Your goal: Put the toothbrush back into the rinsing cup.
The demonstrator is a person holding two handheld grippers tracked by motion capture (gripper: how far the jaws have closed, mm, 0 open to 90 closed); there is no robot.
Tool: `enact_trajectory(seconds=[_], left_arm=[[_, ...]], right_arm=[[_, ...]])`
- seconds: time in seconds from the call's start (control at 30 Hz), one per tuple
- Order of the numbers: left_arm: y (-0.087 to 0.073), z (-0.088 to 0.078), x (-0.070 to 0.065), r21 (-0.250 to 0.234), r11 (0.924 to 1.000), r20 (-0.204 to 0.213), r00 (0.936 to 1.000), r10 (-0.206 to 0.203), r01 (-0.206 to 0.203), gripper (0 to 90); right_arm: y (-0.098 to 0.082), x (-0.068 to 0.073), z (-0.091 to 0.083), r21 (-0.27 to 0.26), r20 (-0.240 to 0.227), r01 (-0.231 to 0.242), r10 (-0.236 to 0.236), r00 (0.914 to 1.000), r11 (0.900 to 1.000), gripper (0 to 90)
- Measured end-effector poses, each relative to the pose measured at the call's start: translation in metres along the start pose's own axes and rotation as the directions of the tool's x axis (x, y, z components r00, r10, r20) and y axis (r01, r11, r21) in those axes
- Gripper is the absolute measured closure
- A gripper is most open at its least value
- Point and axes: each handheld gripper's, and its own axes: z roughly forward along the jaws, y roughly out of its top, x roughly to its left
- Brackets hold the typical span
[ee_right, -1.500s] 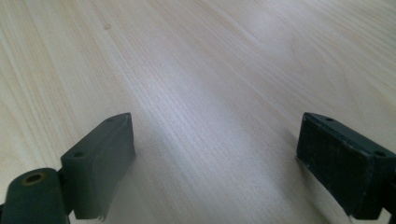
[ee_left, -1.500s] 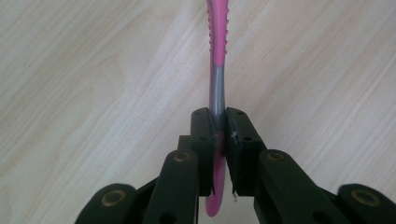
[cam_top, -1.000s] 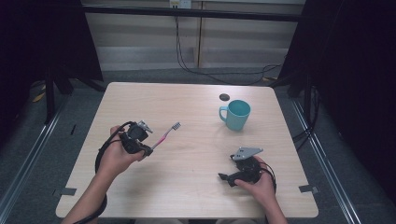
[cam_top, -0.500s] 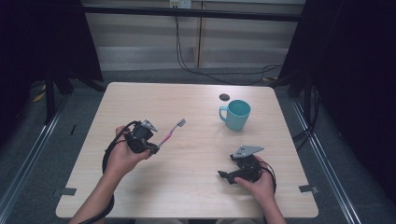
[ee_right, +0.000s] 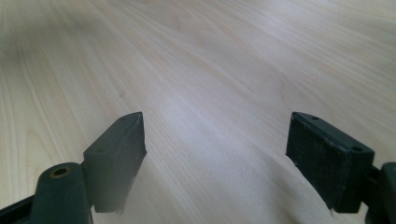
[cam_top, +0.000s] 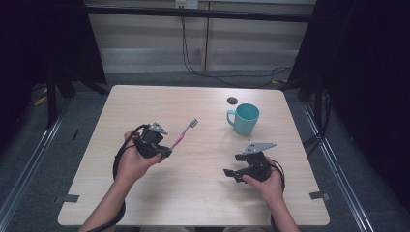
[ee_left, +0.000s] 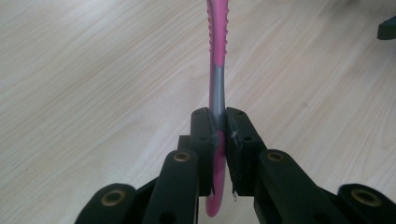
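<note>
Left gripper [cam_top: 162, 151] clamped on pink toothbrush [cam_top: 183, 133], left of teal mug [cam_top: 244, 118]. Right gripper [cam_top: 231, 174], below mug, jaws apart, just been closing, nothing between.

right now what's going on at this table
A person works two handheld grippers. The left gripper is shut on a pink toothbrush, held off the table with its bristles aimed toward the teal mug. The right gripper holds nothing; its jaws, which have just been closing slightly, stand wide apart.

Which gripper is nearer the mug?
Right. The right gripper sits just below the mug; the left gripper, holding the toothbrush, is farther left.
</note>
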Motion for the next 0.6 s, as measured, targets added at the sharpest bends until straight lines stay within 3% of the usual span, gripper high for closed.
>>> enact_trajectory(seconds=[0.37,0.6], left_arm=[[0.006,0.008,-0.011,-0.064,0.998,0.029,0.9996,-0.003,0.004,82.4],[0.013,0.013,-0.021,-0.087,0.9962,0.07,0.9976,0.0,0.006,82.5]], right_arm=[[0.031,0.003,-0.009,-0.054,-0.034,-0.033,0.031,0.9989,0.998,21.3],[0.05,0.009,-0.009,-0.084,-0.059,-0.051,0.046,0.9972,0.995,22.5]])
